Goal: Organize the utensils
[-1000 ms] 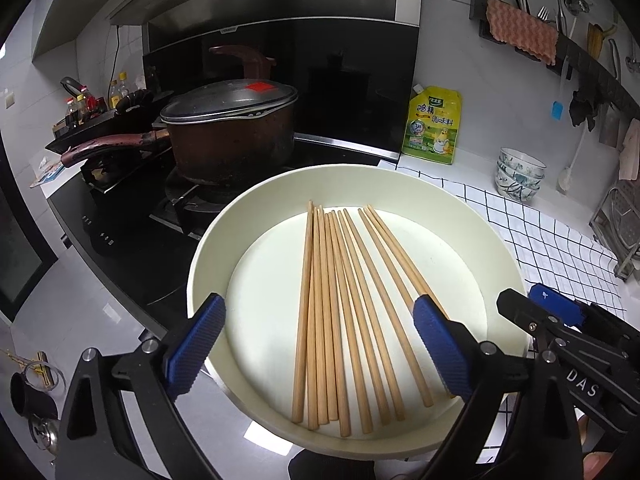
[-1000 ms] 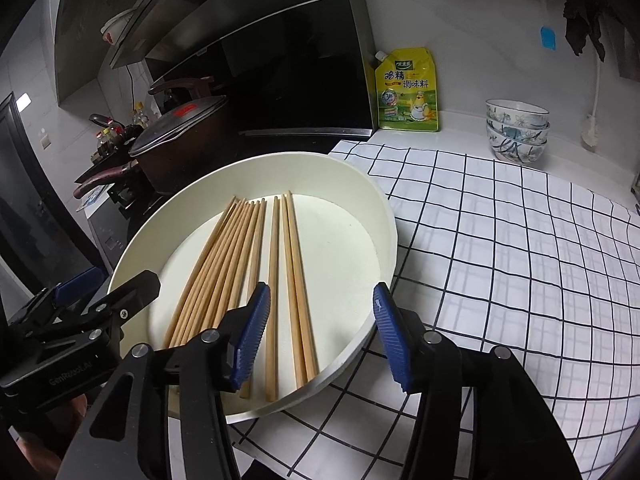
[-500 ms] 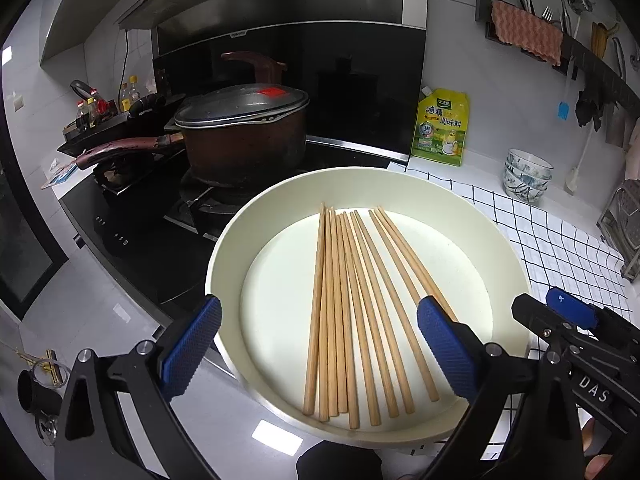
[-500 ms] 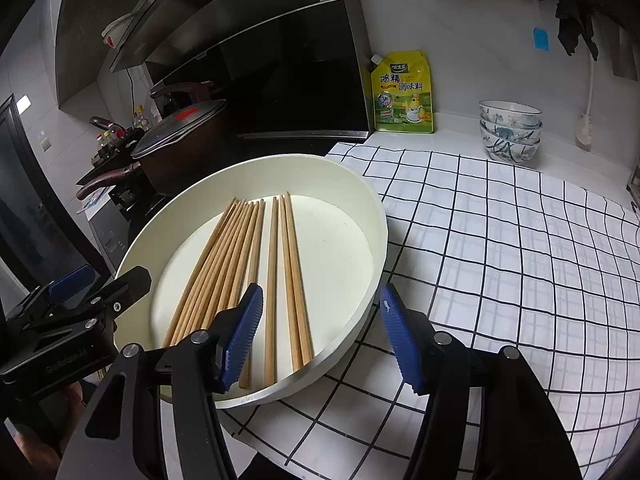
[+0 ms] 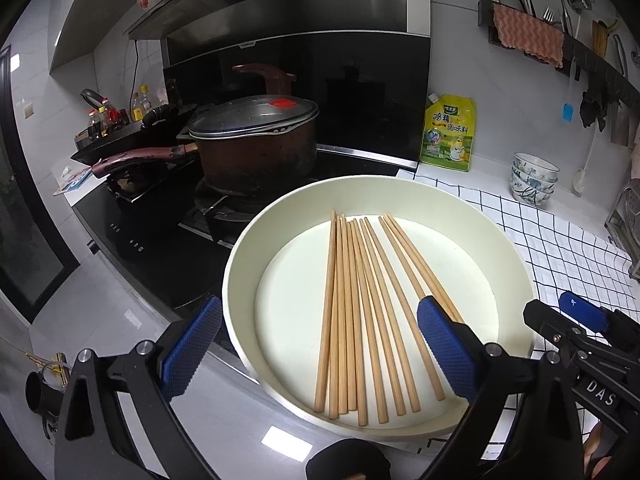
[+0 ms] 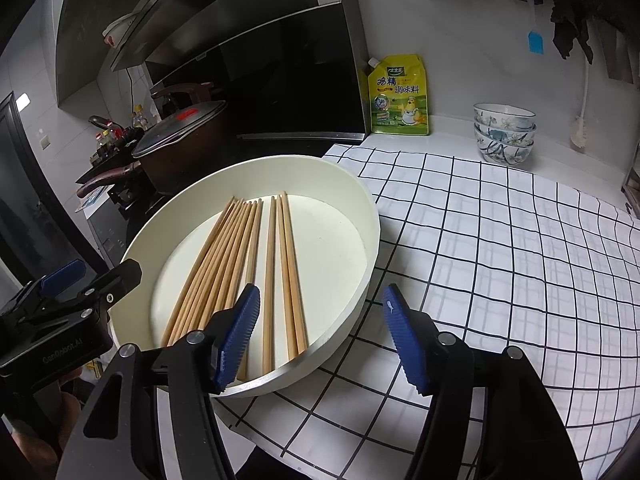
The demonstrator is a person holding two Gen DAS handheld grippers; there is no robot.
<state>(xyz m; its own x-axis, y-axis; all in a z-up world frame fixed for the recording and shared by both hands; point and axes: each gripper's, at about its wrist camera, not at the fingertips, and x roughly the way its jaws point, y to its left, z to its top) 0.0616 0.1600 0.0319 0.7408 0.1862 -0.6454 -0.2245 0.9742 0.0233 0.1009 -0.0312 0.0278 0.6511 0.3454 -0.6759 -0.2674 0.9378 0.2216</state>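
Both tongs have drawn back a little from the round cream-white shallow basin (image 5: 516, 256) over the past second, so that its rim and the worktop around it show more fully. Nothing in the basin has shifted. About ten pale wooden chopsticks (image 5: 360, 304) lie flat on its floor, fanned from the near rim toward the far one, with two or three (image 6: 286, 272) lying slightly apart on the basin's right.

The left tongs (image 5: 318, 352) hover over the basin's near-left rim, blue pads spread wide and holding nothing. The right tongs (image 6: 316, 340) hang above its near-right rim, likewise released and empty.

Where the task stands cannot be settled: the sticks may be waiting to be gathered, or may have been laid here as their resting place. If they are to be lifted, a pad would have to slide in low under the near tips, since the sticks lie flush on the floor and the upright wall blocks a level approach.

Right of the basin, the black-and-white checked cloth (image 6: 500, 240) offers wide open room as far as the stack of blue-patterned bowls (image 6: 504, 132). Left of it, the black hob (image 5: 160, 240) carries a lidded brown pot (image 5: 256, 148) close by, and the worktop edge runs just beneath the basin's near side.
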